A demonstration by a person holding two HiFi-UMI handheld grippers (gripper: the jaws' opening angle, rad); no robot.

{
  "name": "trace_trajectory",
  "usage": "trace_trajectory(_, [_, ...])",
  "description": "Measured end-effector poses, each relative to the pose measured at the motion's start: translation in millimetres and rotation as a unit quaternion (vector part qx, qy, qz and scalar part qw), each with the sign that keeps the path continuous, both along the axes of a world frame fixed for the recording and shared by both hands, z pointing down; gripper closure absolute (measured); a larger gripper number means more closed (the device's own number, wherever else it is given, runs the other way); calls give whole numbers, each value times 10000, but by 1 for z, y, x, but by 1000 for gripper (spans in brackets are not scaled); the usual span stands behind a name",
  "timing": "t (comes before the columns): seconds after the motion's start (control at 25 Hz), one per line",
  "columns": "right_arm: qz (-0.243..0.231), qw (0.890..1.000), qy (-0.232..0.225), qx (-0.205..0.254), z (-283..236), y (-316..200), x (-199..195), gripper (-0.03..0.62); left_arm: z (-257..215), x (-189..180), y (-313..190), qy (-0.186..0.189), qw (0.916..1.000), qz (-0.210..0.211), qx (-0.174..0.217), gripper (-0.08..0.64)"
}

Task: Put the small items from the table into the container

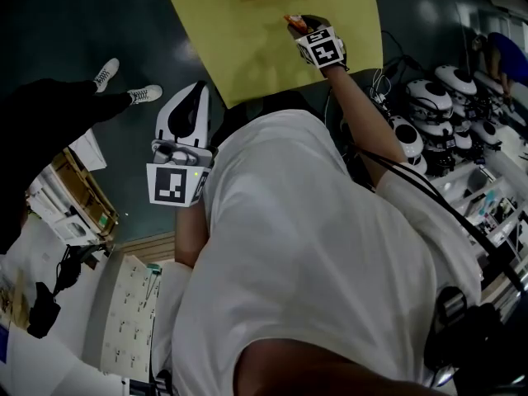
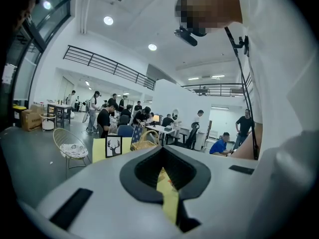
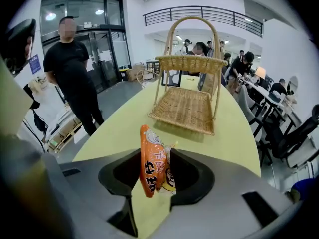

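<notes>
Right gripper [image 3: 157, 178], arm outstretched, pitched down, tight on orange packet [image 3: 151, 161].

- Head view: steeply down over the person [image 1: 313, 246] onto the yellow table [image 1: 239, 40].
- Right gripper view: close above that table, facing the wicker basket [image 3: 187, 111]; head view shares both.
- Left gripper view: level, across the room.

Table [image 3: 229, 133]: yellow top, long, with curved edges.
Basket [image 3: 187, 108]: wicker, shallow rectangular tray with a raised back panel and a tall hoop handle. It stands upright on the top, towards the far end, well clear of both long edges.
</notes>
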State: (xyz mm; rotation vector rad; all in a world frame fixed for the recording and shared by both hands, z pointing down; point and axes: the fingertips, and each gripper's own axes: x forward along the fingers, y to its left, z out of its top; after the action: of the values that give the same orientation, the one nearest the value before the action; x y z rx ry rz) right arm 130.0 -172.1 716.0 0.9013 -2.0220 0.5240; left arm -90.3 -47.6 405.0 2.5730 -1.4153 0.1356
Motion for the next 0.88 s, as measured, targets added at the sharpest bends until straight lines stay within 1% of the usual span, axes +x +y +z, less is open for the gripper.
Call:
trace_trajectory(0.08, [-45, 9999, -29, 92, -19, 0, -10, 413, -10, -8, 4, 18, 10000, 8, 68, 552])
trace_trajectory(0.24, [-78, 9996, -120, 248, -36, -11, -4, 414, -9, 1, -1, 48, 9998, 19, 167, 552])
trace_trajectory(0.4, [-130, 9983, -272, 490, -92, -14, -12, 414, -37, -4, 8, 44, 9996, -26, 295, 552])
trace_trajectory(0.48, [-159, 9974, -351, 607, -109, -22, -15, 414, -39, -6, 8, 37, 9994, -40, 332, 552])
trace_trajectory(0.88, [-321, 9932, -594, 949, -157, -65, -21, 416, -38, 3, 4, 21, 9990, -1, 451, 552])
